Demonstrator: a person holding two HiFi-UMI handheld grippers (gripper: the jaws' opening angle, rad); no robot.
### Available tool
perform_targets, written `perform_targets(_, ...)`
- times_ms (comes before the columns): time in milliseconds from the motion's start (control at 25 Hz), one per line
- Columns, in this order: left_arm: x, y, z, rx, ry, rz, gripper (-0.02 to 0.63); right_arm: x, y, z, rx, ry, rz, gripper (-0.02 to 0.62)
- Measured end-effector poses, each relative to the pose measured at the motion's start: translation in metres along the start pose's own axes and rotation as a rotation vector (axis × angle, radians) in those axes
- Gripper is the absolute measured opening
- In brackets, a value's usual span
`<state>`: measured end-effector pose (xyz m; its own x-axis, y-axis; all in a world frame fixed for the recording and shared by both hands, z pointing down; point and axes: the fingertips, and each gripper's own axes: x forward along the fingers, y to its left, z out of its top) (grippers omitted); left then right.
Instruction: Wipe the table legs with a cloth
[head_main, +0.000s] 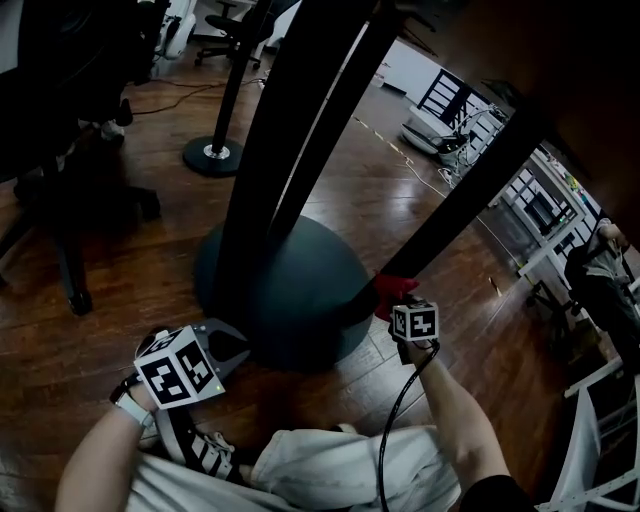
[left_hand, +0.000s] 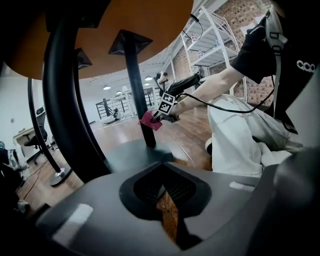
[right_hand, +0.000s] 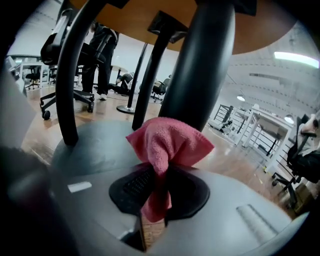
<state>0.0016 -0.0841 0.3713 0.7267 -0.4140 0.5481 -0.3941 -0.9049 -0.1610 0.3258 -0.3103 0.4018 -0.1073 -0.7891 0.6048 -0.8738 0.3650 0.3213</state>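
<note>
Right gripper (right_hand: 155, 202) is pinching the pink cloth (right_hand: 169, 142), pressing it against the low end of a slanted black table leg (head_main: 470, 185), just above the dark dome base (head_main: 300, 290). Left gripper (left_hand: 162, 192) is hovering beside that base, jaws pressed together on nothing. Two more black legs (head_main: 290, 130) are rising from the base, crowding the space between the grippers. Office chair (head_main: 60, 110) and a round-footed stand (head_main: 215, 152) are standing well apart on the wood floor (head_main: 130, 300).
</note>
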Motion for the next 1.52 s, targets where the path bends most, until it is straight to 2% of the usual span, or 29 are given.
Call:
perform_targets(320,-0.002,0.004,-0.001,-0.016,-0.012,0.015,-0.008,-0.066,-0.039,0.087,-0.065,-0.153,-0.02,0.049)
perform_targets(760,-0.005,0.002,-0.003,-0.012,0.001,0.025,-0.008,-0.166,-0.104,0.208,-0.076,-0.36,-0.148,0.051)
perform_targets(1120,-0.009,0.003,0.001,-0.003,-0.014,0.04,-0.008,-0.235,-0.133,0.293,-0.094,-0.493,-0.217,0.051)
perform_targets(1360,-0.009,0.002,0.004,-0.003,-0.02,0.037,-0.008,-0.271,-0.154,0.333,-0.122,-0.566,-0.291,0.051)
perform_targets(1520,-0.007,0.004,0.0,-0.004,-0.016,0.039,-0.008,-0.279,-0.166,0.343,-0.139,-0.578,-0.344,0.052)
